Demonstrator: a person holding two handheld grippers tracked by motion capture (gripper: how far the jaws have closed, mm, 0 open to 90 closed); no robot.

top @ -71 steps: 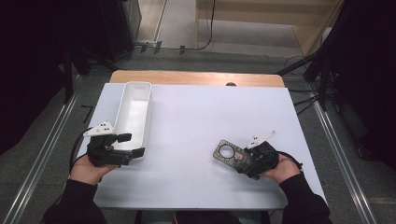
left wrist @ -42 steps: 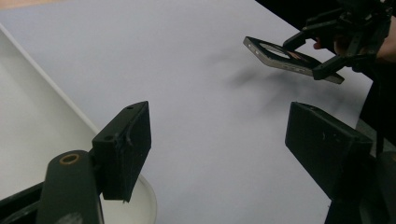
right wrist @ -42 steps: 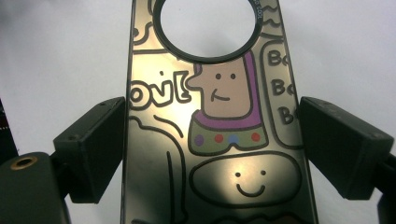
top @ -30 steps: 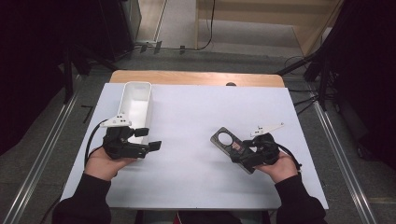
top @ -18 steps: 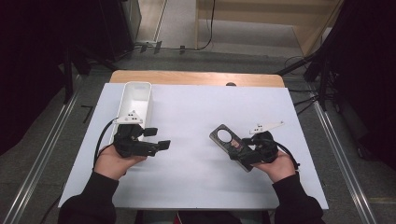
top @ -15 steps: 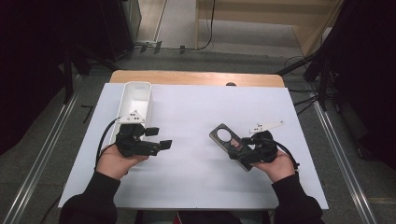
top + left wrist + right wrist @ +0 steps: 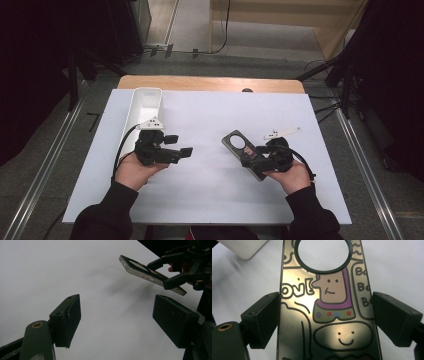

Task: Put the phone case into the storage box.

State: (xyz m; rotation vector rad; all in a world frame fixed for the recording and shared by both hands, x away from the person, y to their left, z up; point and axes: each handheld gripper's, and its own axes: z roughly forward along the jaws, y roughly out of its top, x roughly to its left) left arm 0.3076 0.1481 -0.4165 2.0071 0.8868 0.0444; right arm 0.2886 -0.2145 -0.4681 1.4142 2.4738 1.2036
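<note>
My left gripper [image 7: 186, 151] has come in from the table's left edge, away from the near end of the white tray [image 7: 145, 107], and now sits toward the middle, pointing to 3 o'clock at my right gripper [image 7: 248, 155]. Its jaws stand wide apart with nothing between them but bare white table [image 7: 50, 270]. In the left gripper view the phone case [image 7: 147, 273] hangs at about 1 o'clock, lifted off the table and tilted, well ahead of my pads [image 7: 67, 317]. My right gripper has hardly shifted: it is clamped on the case [image 7: 327, 315] by its long edges, cartoon side up, with the round camera hole at 12 o'clock in the right gripper view. In the high view the case [image 7: 238, 142] sticks out from that gripper toward 10 o'clock, right of table centre. I judge that this sets up a two-handed step, a handover or a second grip on the free end. The left jaws are not yet around it, so the approach is unfinished.
</note>
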